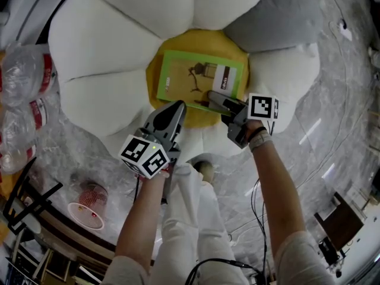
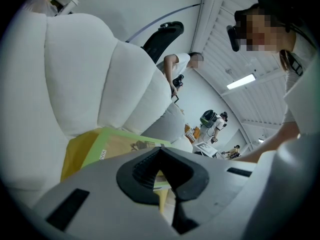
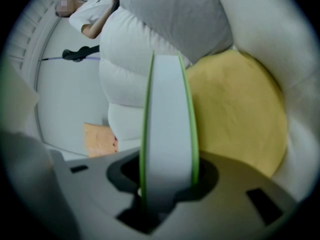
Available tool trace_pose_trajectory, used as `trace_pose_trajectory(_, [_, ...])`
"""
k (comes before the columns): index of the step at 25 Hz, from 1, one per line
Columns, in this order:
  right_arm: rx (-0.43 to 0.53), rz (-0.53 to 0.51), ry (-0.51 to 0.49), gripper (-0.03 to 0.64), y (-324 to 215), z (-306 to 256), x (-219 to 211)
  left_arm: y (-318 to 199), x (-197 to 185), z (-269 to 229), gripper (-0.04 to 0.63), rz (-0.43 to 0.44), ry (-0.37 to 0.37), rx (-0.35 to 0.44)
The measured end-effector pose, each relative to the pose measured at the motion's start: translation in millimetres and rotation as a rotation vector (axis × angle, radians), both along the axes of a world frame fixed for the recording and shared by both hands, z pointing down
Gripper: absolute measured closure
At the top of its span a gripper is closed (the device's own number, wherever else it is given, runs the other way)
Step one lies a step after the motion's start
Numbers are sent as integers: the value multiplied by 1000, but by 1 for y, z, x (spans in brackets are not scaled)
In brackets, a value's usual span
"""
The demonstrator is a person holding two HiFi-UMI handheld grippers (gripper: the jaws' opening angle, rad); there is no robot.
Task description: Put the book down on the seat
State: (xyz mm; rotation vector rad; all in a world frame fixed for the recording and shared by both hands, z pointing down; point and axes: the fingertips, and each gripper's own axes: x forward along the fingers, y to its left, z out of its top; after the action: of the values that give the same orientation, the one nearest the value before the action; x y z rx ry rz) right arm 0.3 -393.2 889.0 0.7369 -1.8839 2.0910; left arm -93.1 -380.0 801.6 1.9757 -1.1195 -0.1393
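Note:
A green book (image 1: pixel 199 79) lies flat just over the yellow centre (image 1: pixel 196 40) of a flower-shaped seat with white petals (image 1: pixel 107 46). My right gripper (image 1: pixel 215 98) is shut on the book's near edge. In the right gripper view the book's page edge (image 3: pixel 167 134) stands between the jaws of the right gripper (image 3: pixel 167 184), above the yellow cushion (image 3: pixel 235 109). My left gripper (image 1: pixel 178 107) sits just off the book's near left corner, its jaws together and holding nothing. From the left gripper (image 2: pixel 160 151) the book (image 2: pixel 120 144) shows low over the yellow cushion (image 2: pixel 75 154).
One grey petal (image 1: pixel 279 16) lies at the seat's far right. Wrapped plastic bottles (image 1: pixel 24 76) stand at the left. A red cup-like thing (image 1: pixel 89 203) and a black stand (image 1: pixel 24 200) are on the floor near left. Cables (image 1: pixel 332 129) run across the marbled floor.

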Motion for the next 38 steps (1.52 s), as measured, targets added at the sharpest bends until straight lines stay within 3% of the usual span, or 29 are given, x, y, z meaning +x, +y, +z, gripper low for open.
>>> trace_pose_trajectory(9, [97, -67, -19, 466, -13, -8, -7, 3, 0, 0, 572, -1, 7, -9])
trace_pose_trajectory(14, [71, -53, 39, 459, -13, -4, -2, 6, -1, -1, 572, -25, 24, -6])
trace_pose_trajectory(17, [98, -59, 88, 424, -16, 1, -1, 8, 5, -1, 572, -23, 35, -9])
trace_pose_trajectory(25, [55, -5, 219, 327, -16, 23, 13, 12, -3, 3, 572, -39, 33, -13])
trace_pose_trajectory(38, [61, 9, 320, 295, -10, 31, 29, 14, 2, 1, 572, -60, 48, -17])
